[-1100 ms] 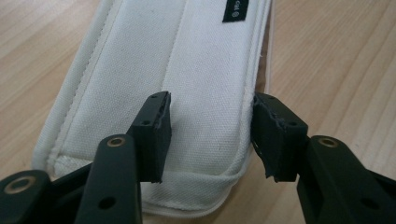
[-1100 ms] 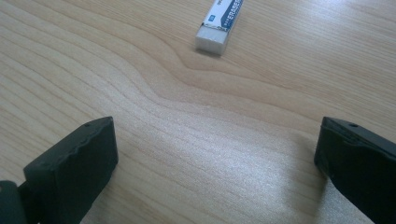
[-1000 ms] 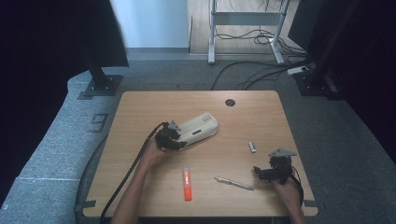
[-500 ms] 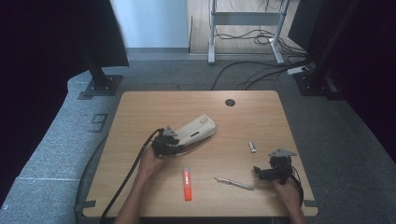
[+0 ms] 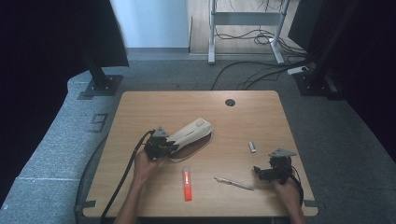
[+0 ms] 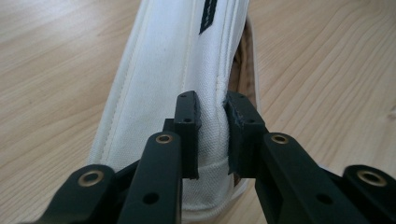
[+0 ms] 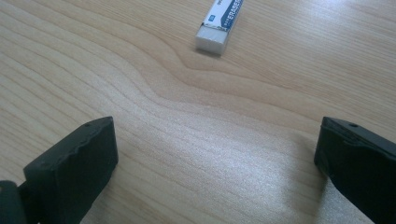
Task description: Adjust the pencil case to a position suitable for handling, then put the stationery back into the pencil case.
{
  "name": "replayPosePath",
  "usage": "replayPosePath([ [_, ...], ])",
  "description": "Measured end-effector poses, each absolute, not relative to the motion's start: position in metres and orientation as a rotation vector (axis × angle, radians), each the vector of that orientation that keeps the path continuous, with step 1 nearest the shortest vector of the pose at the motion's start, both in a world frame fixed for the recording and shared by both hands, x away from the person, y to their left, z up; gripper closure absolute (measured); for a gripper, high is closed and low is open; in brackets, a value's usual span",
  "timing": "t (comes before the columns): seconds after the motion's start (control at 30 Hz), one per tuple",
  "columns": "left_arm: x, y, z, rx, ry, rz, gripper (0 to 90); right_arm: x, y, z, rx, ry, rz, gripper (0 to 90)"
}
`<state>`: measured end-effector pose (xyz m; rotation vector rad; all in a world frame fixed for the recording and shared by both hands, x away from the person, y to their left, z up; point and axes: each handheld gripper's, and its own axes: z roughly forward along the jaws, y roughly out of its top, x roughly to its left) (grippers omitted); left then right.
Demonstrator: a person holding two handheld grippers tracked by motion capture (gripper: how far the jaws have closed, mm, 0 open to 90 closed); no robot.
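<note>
While the white fabric pencil case (image 5: 189, 135) lay slanted on the bench (image 5: 140, 105), a little left of its middle, its near end was pinched by the left tool (image 6: 212, 128). In the left gripper view the two black jaws stood almost together, with a fold of the white cloth caught between them beside a stitched seam; a brown lining showed along the case's right edge. In the high view the left tool (image 5: 161, 147) sat at the case's lower-left end, a hand (image 5: 144, 164) behind it and a black cable trailing toward the near edge. Just in front of the case lay an orange marker (image 5: 187, 184), and to its right a silver pen (image 5: 233, 183). A small white eraser (image 5: 252, 147) rested toward the right side. Near the right front corner the right tool (image 5: 264, 171) stood close above the wood, its jaws spread wide with nothing between them; the eraser (image 7: 220, 23) lay ahead of it.
</note>
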<state>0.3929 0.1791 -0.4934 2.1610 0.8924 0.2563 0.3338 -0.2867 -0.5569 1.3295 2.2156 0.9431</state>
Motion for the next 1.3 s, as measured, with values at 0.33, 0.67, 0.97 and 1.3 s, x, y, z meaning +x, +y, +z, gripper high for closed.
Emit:
replayPosePath([
  [0.33,0.388,0.195,-0.486,2.094,0.901,0.217,76.9,0.334,-0.287,-0.557,1.331,2.216,0.942,0.0],
  [0.67,0.385,0.199,-0.483,2.074,0.906,0.209,77.0,0.334,-0.286,-0.557,1.337,2.21,0.938,0.0],
  [0.97,0.384,0.2,-0.482,2.072,0.898,0.202,76.9,0.334,-0.285,-0.557,1.343,2.204,0.936,0.0],
  [1.3,0.382,0.199,-0.481,2.083,0.889,0.201,76.7,0.337,-0.281,-0.552,1.388,2.235,0.868,0.0],
])
